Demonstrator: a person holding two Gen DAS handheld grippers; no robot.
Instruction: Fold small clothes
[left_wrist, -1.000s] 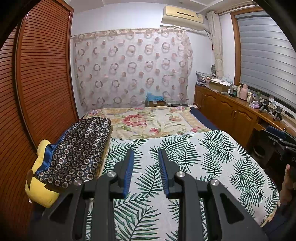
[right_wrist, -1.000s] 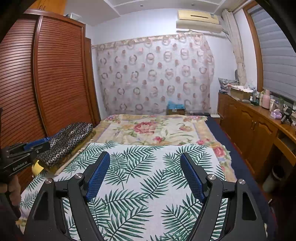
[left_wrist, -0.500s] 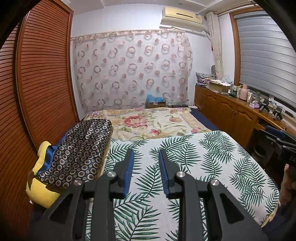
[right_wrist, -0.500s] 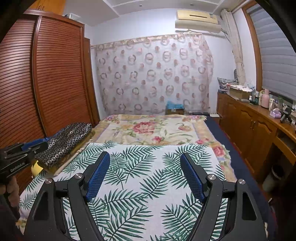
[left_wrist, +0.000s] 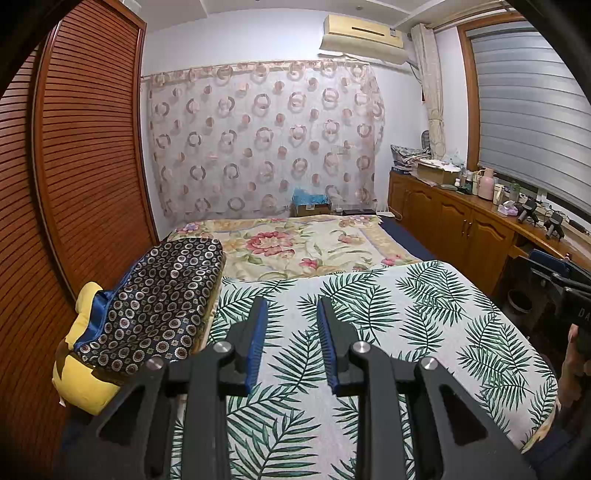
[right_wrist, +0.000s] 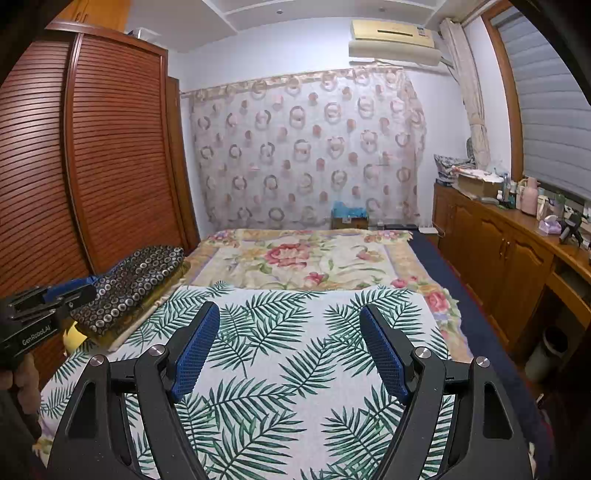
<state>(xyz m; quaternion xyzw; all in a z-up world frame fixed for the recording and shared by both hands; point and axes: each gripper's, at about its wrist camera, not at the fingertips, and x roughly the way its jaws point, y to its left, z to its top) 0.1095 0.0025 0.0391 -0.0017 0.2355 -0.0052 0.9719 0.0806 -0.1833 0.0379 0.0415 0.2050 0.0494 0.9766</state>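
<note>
Almost nothing has changed over the last second: both views frame the bed as they did a second ago, apart from a slight drift in the left wrist view.

The left hand-held gripper (left_wrist: 290, 332) hovers above the palm-leaf bedspread (left_wrist: 388, 332) with its blue pads (left_wrist: 256, 332) a narrow gap apart and nothing between them. The right hand-held gripper (right_wrist: 290, 350) hangs over the same spread with its jaws spread wide, also empty.

No small garment lies on the leaf-print spread or on the floral blanket (right_wrist: 306, 258) beyond it. The only folded fabric in sight is a dark circle-patterned bundle (left_wrist: 159, 299) along the bed's left edge, resting on a yellow cushion (left_wrist: 79, 380) beside the slatted wardrobe doors (left_wrist: 85, 147). Whether that bundle is one of the small clothes, I cannot tell.

With so little movement and neither gripper holding anything, this reads as a pause. The bare spread would suit a moment with garments yet to be laid out, or one where the folded pieces are already put aside; the pictures do not settle which.
</note>
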